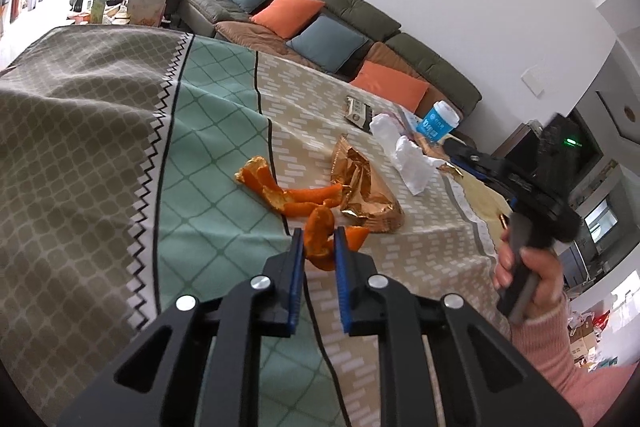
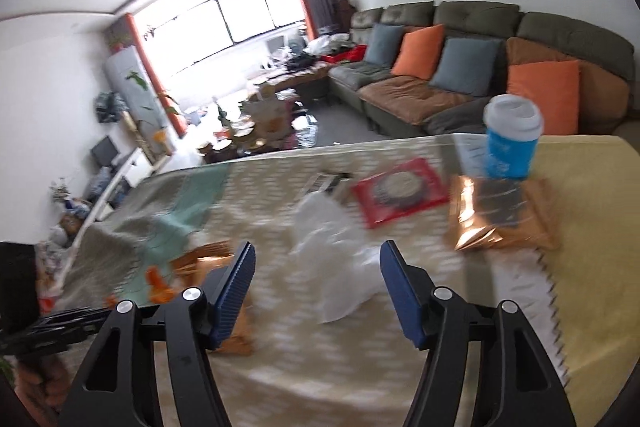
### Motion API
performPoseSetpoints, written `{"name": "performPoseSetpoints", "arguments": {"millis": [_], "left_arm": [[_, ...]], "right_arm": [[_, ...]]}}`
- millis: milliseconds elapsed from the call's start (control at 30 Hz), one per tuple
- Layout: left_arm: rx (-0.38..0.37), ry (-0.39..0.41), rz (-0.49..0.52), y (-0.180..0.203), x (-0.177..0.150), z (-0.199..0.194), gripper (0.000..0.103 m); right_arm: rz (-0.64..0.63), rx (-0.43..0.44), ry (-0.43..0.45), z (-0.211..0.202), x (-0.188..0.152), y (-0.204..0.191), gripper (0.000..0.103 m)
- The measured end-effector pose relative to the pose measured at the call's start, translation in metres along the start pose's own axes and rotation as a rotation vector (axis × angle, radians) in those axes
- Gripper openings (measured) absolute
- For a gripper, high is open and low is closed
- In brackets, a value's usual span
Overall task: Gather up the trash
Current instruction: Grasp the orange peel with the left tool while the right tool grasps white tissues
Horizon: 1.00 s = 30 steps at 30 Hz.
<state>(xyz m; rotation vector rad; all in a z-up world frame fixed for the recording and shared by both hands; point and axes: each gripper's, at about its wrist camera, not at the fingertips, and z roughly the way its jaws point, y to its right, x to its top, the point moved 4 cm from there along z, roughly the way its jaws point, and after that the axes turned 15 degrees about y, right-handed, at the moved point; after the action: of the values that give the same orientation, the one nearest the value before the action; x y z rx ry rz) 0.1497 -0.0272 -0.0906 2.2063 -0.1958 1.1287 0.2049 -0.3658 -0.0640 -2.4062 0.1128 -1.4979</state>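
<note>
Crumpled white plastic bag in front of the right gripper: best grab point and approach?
Take the white plastic bag at its raised crumpled ridge, coming from above and the near side, where the right gripper already faces it with jaws open. The ridge stands off the tablecloth, so it should pinch easily; the flat edges probably would not.

Each gripper is built of matte black angular arms with triangular cut-outs, joined by round silver screws. The left gripper [image 1: 318, 247] carries two flat blue pads with fine ribbing along their inner faces; the right gripper [image 2: 316, 277] has the same ribbed blue pads on black backing. At the right edge of the left wrist view, the right gripper's black body shows a blue trim line, a small green light and a dark grey handle. The hand [image 1: 532, 275] on that handle wears a pink ribbed knit sleeve [image 1: 548, 351].
</note>
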Motion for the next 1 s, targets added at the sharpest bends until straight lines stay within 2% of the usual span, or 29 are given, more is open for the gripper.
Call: {"name": "performPoseSetpoints", "arguments": {"millis": [167,233,300,367,500,667,1000], "left_arm": [[0.005,0.033,0.011,-0.003,0.001,-0.020,0.016],[0.006,0.044,0.009,-0.004,0.002,-0.026,0.016],[0.011,0.052,0.007,-0.007,0.001,-0.032,0.016],[0.011,0.055,0.002,-0.008,0.001,-0.035,0.016],[0.016,0.058,-0.006,-0.010,-0.001,-0.040,0.016],[0.019,0.071,-0.009,-0.013,-0.004,-0.049,0.016],[0.038,0.124,0.008,-0.015,-0.003,-0.074,0.016]], "right_arm": [[-0.026,-0.013,-0.079,0.024,-0.010,0.004,0.066],[-0.034,-0.006,-0.106,0.030,-0.014,0.003,0.062],[-0.033,-0.003,-0.122,0.033,-0.018,0.002,0.046],[-0.035,0.002,-0.131,0.033,-0.022,0.000,0.035],[-0.031,0.009,-0.094,0.023,-0.019,-0.002,0.014],[-0.014,0.036,-0.044,0.006,-0.013,-0.007,0.008],[-0.002,0.115,0.064,-0.038,0.002,-0.036,0.007]]}}
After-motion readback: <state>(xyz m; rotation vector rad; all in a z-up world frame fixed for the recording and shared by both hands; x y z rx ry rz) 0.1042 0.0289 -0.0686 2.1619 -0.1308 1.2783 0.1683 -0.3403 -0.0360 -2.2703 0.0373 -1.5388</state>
